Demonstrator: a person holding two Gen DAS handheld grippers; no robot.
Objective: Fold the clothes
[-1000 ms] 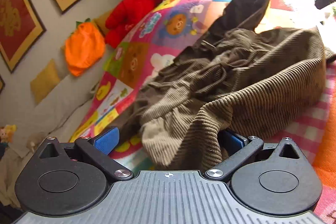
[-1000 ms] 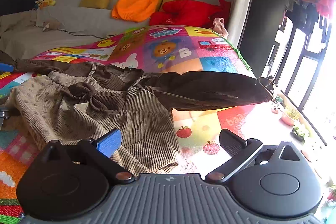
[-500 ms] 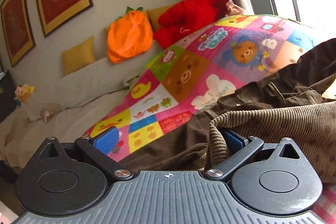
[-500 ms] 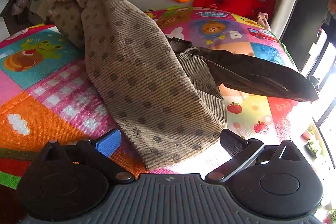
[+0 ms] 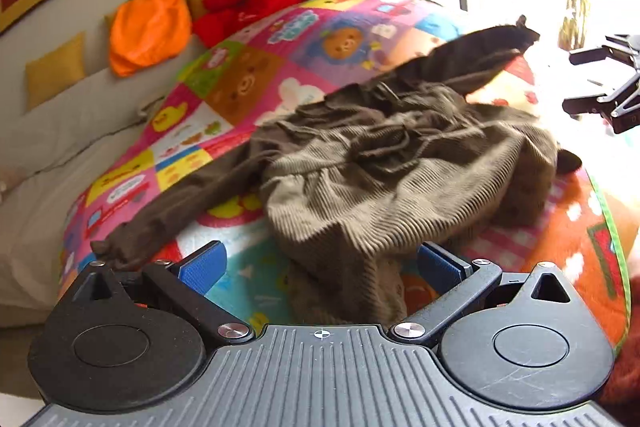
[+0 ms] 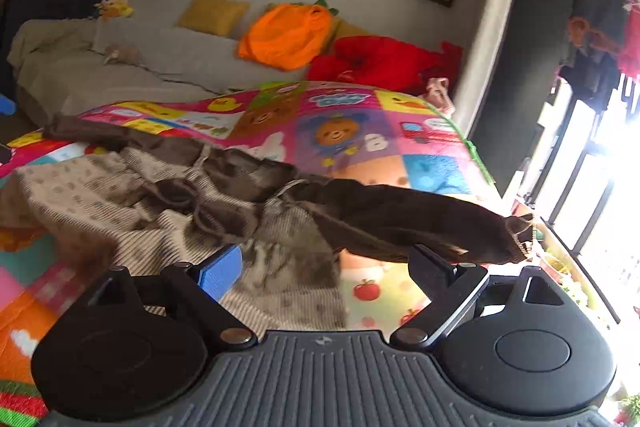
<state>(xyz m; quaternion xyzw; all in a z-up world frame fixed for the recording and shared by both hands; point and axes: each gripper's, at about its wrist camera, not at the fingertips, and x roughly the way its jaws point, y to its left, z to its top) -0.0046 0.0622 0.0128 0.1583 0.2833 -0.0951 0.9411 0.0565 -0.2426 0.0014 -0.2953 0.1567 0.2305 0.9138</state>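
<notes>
A brown ribbed top [image 5: 400,179] lies crumpled on a colourful play mat [image 5: 248,75]. Its dark sleeves run out to the near left [image 5: 172,207] and the far right [image 5: 480,51]. My left gripper [image 5: 320,263] is open at the near hem, and a fold of the cloth sags loosely between its blue pads [image 5: 202,261]. In the right wrist view the top [image 6: 132,203] shows a pale dotted side, with a dark sleeve [image 6: 420,227] stretched to the right. My right gripper [image 6: 326,271] hovers open over that edge, holding nothing. It also shows at the left wrist view's right edge [image 5: 608,87].
An orange pumpkin cushion [image 6: 288,35], a red plush [image 6: 380,63] and a yellow cushion [image 6: 212,15] rest against the wall behind a grey-covered sofa [image 6: 120,67]. Bright windows [image 6: 600,167] stand beyond the mat's right edge [image 6: 476,155].
Half a second ago the left gripper held the hem lifted high; now the top is down in a heap on the mat. The right gripper has swung back towards the sleeve side.
</notes>
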